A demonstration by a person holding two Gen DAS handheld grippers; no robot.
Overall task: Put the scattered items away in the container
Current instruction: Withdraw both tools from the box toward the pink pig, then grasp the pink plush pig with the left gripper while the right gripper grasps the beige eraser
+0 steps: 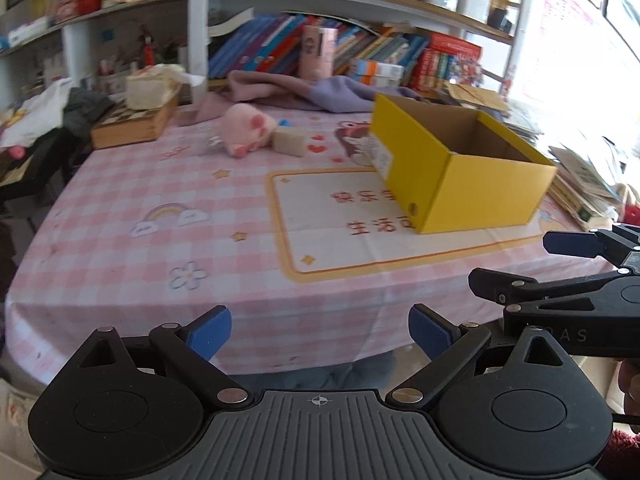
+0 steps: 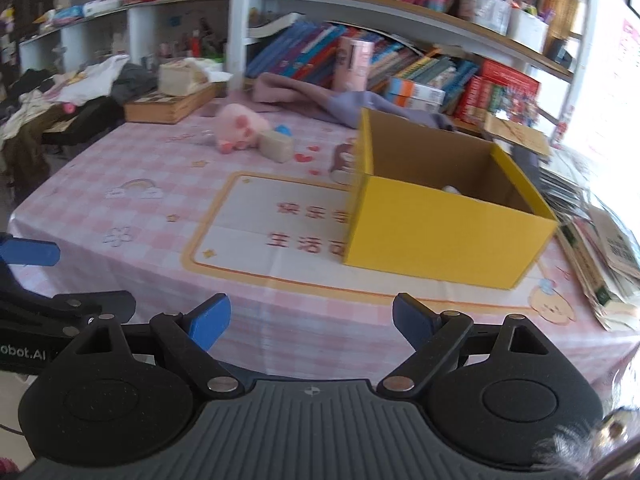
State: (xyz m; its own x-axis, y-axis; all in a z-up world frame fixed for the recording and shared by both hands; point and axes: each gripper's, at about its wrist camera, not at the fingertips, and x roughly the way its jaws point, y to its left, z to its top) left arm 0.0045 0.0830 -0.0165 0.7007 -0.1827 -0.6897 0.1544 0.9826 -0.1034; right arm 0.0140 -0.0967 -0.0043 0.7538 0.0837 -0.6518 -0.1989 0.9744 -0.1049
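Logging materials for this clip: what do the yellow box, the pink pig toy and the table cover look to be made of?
Yellow box: cardboard, matte yellow outside, raw brown inside, with folded edges. Pink pig toy: soft plush, going by its fuzzy, rounded outline. Table cover: probably thin plastic or coated cloth; it shows fold creases and a slight sheen, though blur leaves that open.

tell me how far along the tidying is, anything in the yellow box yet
Done: a pale item already shows inside the yellow box, though what it is cannot be told. In hand: nothing; the left tool and right tool are both open and empty at the near table edge. Left: the pink plush pig, the beige block and a small blue thing behind it.
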